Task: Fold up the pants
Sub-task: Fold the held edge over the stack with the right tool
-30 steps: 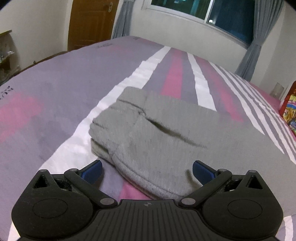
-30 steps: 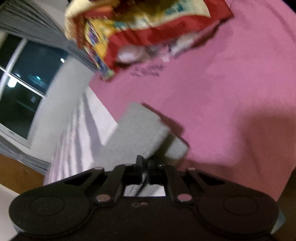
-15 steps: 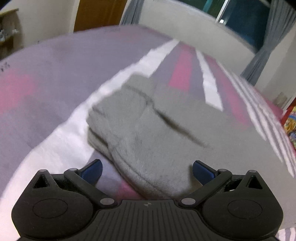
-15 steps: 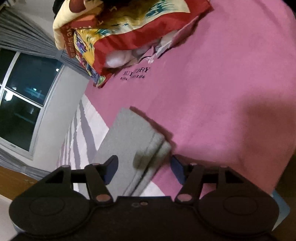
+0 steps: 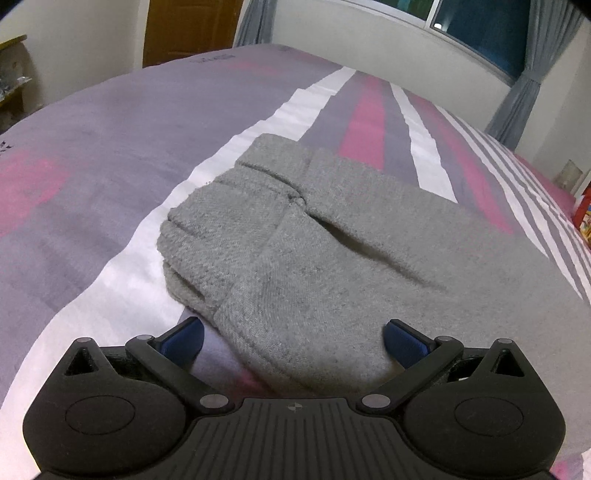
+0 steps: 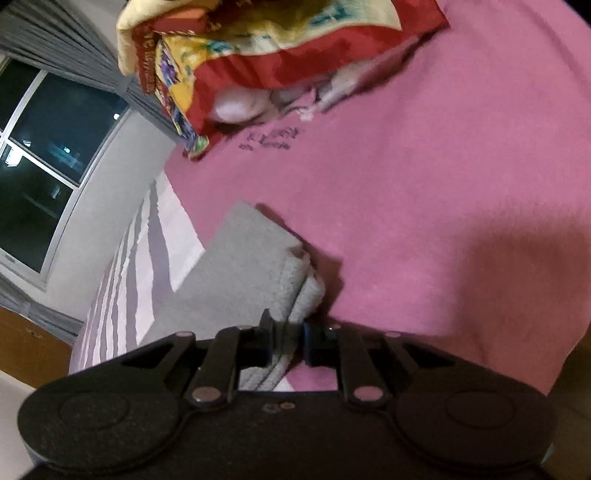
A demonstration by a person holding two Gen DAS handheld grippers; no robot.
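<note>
Grey knitted pants (image 5: 332, 258) lie folded lengthwise on the striped bed sheet (image 5: 110, 155). In the left wrist view the waistband end faces me, and my left gripper (image 5: 293, 339) stands open just above it. Its blue pads (image 5: 184, 336) sit either side of the near corner without pressing it. The right wrist view shows the stacked leg ends of the pants (image 6: 255, 266) resting on the pink part of the sheet (image 6: 443, 192). There the jaws of my right gripper (image 6: 288, 336) are closing, with the edge of the layered fabric pinched between the pads.
A red and yellow patterned blanket (image 6: 280, 55) is bunched at the head of the bed beyond the leg ends. A dark window (image 6: 48, 147) with grey curtains runs along the far wall. A wooden door (image 5: 188, 29) stands past the bed's far corner.
The right gripper was shut and empty, opened around the leg ends, and has now closed on them. The left gripper has sunk a little nearer the waistband and is still open.
</note>
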